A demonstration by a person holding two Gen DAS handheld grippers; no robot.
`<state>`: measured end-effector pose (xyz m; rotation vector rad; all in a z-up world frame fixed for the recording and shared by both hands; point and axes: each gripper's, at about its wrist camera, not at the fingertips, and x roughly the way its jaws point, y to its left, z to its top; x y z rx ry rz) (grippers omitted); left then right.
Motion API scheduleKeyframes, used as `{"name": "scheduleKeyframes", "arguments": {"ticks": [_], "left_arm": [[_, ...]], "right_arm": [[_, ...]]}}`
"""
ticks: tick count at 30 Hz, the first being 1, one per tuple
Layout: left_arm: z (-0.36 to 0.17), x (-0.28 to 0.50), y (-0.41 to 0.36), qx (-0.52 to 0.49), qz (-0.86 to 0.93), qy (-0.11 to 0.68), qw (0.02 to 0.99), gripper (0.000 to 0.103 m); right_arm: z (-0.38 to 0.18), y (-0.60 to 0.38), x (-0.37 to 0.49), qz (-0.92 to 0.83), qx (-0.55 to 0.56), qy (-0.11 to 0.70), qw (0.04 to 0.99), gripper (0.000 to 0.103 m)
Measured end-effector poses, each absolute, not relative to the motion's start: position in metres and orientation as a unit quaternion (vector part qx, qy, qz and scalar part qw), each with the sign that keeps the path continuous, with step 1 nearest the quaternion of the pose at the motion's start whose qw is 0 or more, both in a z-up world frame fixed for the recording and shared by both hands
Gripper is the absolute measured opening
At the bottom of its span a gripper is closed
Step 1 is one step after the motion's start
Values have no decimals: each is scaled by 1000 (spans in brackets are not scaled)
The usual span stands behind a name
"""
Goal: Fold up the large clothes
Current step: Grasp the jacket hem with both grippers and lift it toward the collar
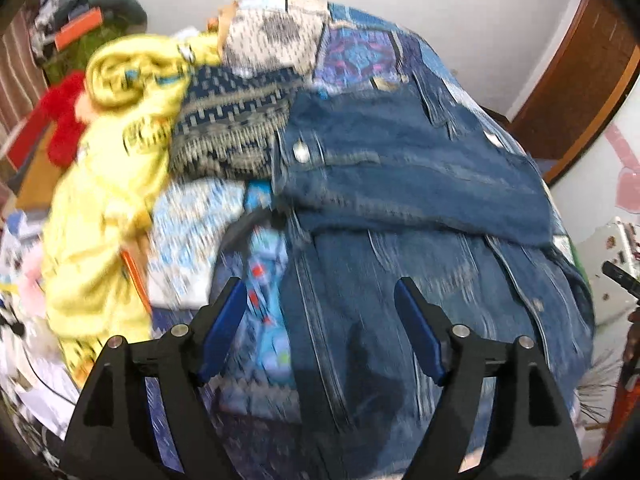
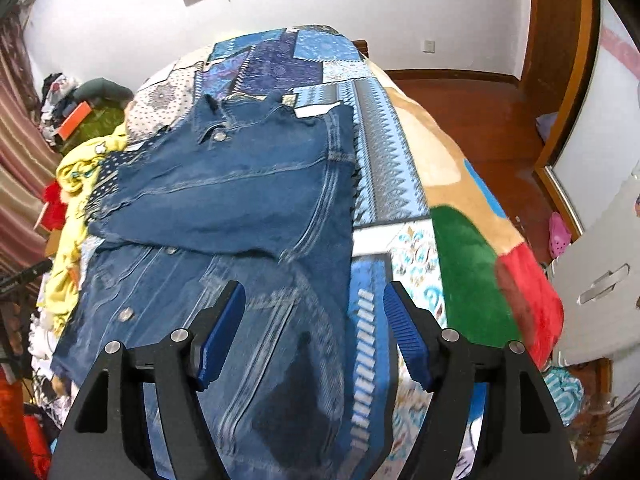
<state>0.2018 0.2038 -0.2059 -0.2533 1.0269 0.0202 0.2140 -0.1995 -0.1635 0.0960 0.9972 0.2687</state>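
A blue denim jacket [image 2: 224,208] lies on the bed, its upper part folded down over the lower part; a metal button shows near the collar. In the left wrist view the denim jacket [image 1: 400,184] fills the middle and right. My left gripper [image 1: 320,292] is open and empty, hovering over the jacket's left edge. My right gripper [image 2: 314,296] is open and empty, above the jacket's lower right part.
A blue patchwork bedspread [image 2: 372,152] covers the bed. A yellow garment [image 1: 104,184] and a dark patterned cloth [image 1: 232,128] lie in a pile left of the jacket. A tan, green and red blanket [image 2: 472,248] hangs off the bed's right side. Wooden floor lies beyond.
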Motion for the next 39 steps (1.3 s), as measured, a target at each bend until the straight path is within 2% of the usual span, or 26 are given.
{"name": "scheduleKeyframes", "arguments": {"ticks": [10, 19, 22, 24, 26, 27, 29, 30, 34, 39], "left_arm": [[-273, 160, 191, -198, -17, 560, 804, 76], [-293, 142, 192, -312, -54, 549, 773, 75], [-289, 140, 191, -311, -63, 546, 775, 68], [-284, 136, 190, -308, -69, 540, 780, 59], [-278, 131, 191, -302, -73, 532, 788, 47], [-274, 129, 190, -295, -70, 529, 792, 45], [-269, 128, 189, -282, -61, 526, 800, 33], [-267, 128, 188, -276, -60, 525, 803, 32], [-254, 130, 188, -265, -59, 510, 816, 23], [-215, 137, 187, -240, -60, 473, 846, 20]], "right_arm": [[-206, -199, 175, 144, 77, 530, 832, 69], [-217, -210, 158, 168, 143, 539, 813, 69], [-219, -208, 154, 183, 150, 534, 811, 69], [-219, -204, 153, 190, 151, 530, 812, 68], [-219, -201, 152, 191, 143, 526, 816, 61], [-218, -200, 151, 190, 140, 523, 819, 54], [-216, -201, 150, 192, 141, 518, 822, 41], [-215, -202, 150, 190, 139, 515, 824, 30], [-208, -200, 152, 205, 133, 503, 829, 22], [-191, -196, 161, 225, 136, 483, 835, 17]]}}
